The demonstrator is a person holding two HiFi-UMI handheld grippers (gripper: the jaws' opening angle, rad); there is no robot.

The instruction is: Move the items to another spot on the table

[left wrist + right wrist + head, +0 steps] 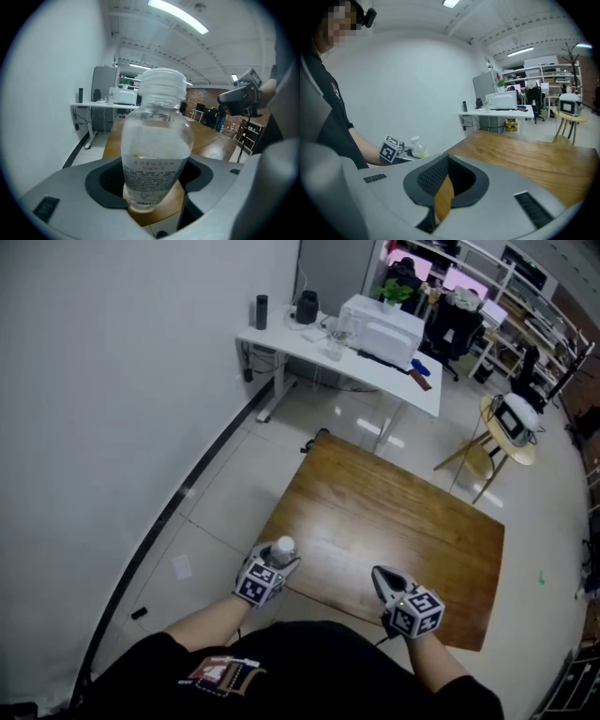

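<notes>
My left tool (pixel 152 190) is closing round the clear plastic bottle (pixel 157 154), and its pads are not yet pressing on it. The bottle stands upright at the near left corner of the wooden surface (pixel 394 521), close to the edge. If one pad meets it first, I think the light-looking bottle could tip or skid off onto the floor. My right tool (pixel 442 187) hovers all but shut and empty, well apart from the bottle.

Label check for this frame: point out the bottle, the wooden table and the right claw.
bottle (pixel 157 140): left gripper view, clear body above the label.
wooden table (pixel 403 512): head view, bare middle of the top.
right claw (pixel 380 575): head view, between its fingertips.
</notes>
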